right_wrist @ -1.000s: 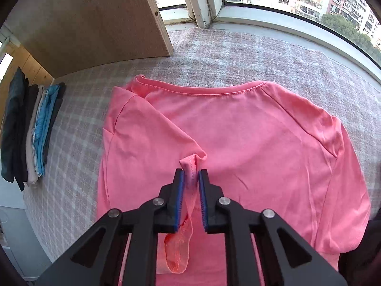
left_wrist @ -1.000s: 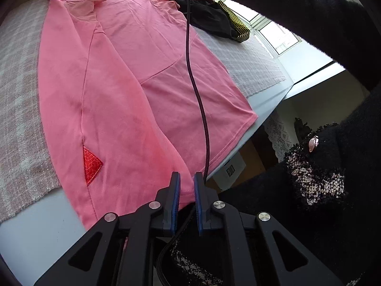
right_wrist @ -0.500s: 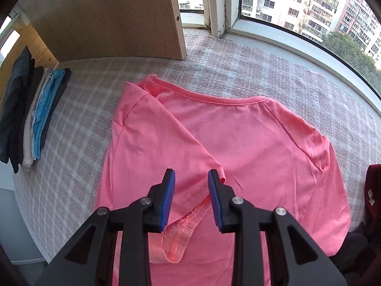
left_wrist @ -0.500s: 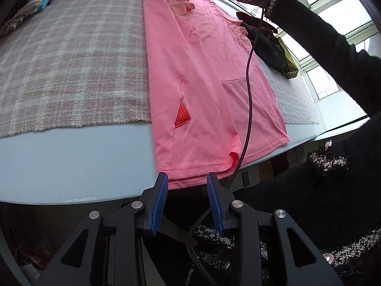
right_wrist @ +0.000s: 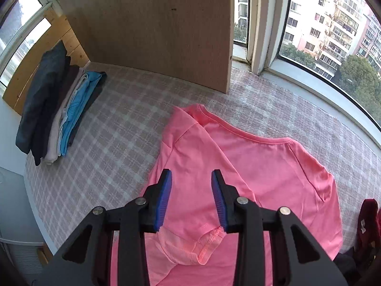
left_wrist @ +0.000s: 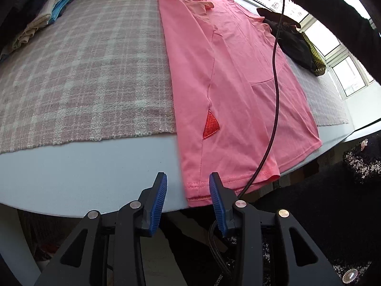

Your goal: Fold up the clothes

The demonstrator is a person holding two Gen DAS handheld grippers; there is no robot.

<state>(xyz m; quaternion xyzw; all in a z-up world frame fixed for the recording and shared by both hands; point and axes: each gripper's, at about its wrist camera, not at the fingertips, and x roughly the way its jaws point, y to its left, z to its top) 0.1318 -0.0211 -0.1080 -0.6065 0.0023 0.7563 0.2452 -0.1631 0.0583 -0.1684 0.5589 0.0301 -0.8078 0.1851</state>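
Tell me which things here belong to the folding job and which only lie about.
For the job:
- pink T-shirt, one side folded in
- left gripper, jaws open
- right gripper, jaws open

Lying about:
- stack of folded clothes
- black garment
- dark red garment
- checked cloth

Pink shirt (left_wrist: pixel 238 76), red triangle patch (left_wrist: pixel 210 125); pink-white plaid cloth (left_wrist: pixel 83 66).
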